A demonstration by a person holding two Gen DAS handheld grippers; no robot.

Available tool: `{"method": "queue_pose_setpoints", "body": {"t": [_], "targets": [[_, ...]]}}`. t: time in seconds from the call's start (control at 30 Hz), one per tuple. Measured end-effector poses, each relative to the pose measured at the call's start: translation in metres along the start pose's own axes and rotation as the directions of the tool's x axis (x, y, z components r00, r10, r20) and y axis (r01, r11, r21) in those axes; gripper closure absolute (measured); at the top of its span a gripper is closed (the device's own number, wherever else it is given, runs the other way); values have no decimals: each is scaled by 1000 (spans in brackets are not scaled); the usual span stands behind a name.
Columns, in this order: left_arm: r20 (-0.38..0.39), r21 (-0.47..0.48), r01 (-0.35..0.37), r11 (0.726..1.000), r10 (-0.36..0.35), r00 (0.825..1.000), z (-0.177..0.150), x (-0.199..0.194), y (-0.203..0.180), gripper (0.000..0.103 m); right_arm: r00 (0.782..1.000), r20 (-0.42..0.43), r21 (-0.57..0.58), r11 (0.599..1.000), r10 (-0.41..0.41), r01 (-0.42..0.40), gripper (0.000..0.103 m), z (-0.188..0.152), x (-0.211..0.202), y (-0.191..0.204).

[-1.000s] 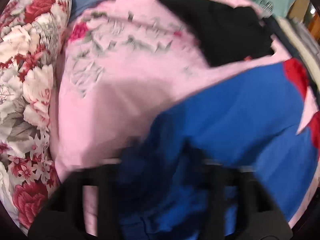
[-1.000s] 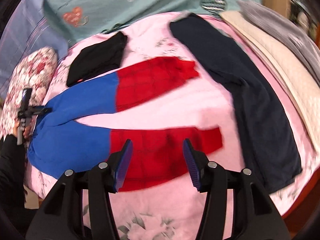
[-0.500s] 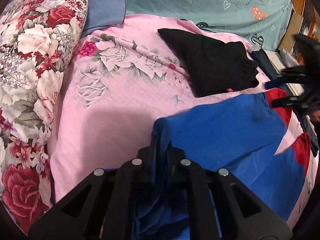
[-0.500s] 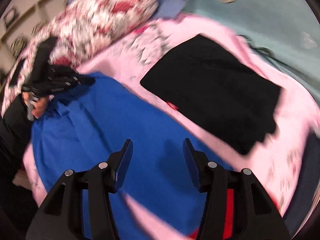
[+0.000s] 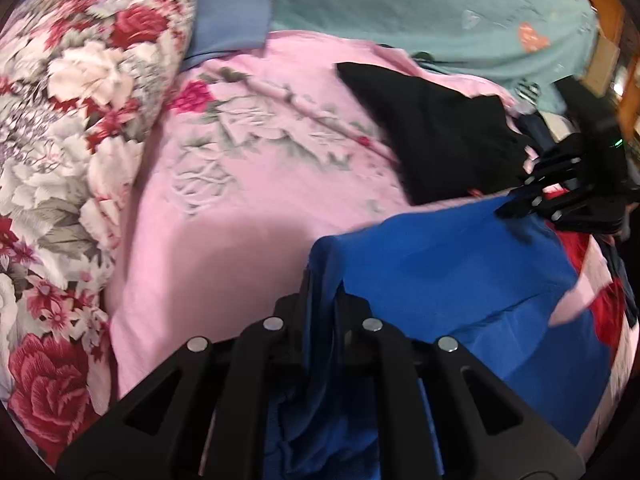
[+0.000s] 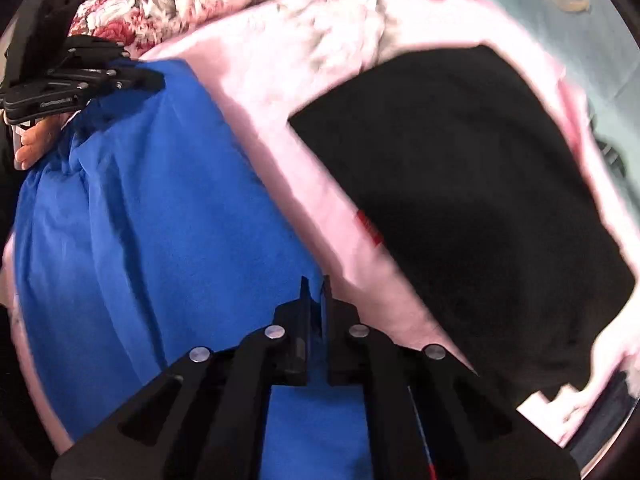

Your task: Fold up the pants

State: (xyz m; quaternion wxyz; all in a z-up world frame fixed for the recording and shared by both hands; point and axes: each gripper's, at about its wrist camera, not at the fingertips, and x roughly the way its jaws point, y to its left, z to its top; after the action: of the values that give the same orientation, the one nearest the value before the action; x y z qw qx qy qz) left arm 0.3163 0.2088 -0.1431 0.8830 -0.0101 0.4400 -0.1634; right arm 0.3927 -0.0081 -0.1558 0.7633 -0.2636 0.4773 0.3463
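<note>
The blue and red pants [image 5: 448,264] lie on a pink floral bedsheet [image 5: 248,184]. My left gripper [image 5: 322,276] is shut on a lifted corner of the blue waist part, and blue cloth hangs between its fingers. In the right wrist view the same blue cloth [image 6: 132,216] fills the left half. My right gripper [image 6: 316,284] is shut on the blue edge nearest the pink sheet [image 6: 304,92]. The right gripper [image 5: 516,208] also shows at the right of the left wrist view, pinching the far blue edge. The left gripper [image 6: 152,78] shows at the upper left, held by a hand [image 6: 34,144].
A folded black garment [image 5: 436,136] lies on the sheet just beyond the pants, also large in the right wrist view [image 6: 472,200]. A floral pillow [image 5: 76,120] lies along the left. A teal blanket [image 5: 440,12] and a blue pillow [image 5: 232,16] lie at the back.
My right gripper swung from the red leg ends to the blue waist and went from open to shut on the blue edge. My left gripper closed on the blue corner and keeps it lifted.
</note>
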Motion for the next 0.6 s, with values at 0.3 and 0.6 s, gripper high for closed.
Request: {"method": "queue_pose_setpoints", "body": {"t": [0.3, 0.6], "targets": [[-34, -24, -46, 999, 45, 998, 4, 16, 6, 92, 997, -1, 109, 991, -80, 79, 100, 14, 5, -7], [93, 5, -63, 998, 62, 994, -37, -105, -35, 92, 987, 136, 90, 993, -83, 71, 100, -34, -128, 84]]}}
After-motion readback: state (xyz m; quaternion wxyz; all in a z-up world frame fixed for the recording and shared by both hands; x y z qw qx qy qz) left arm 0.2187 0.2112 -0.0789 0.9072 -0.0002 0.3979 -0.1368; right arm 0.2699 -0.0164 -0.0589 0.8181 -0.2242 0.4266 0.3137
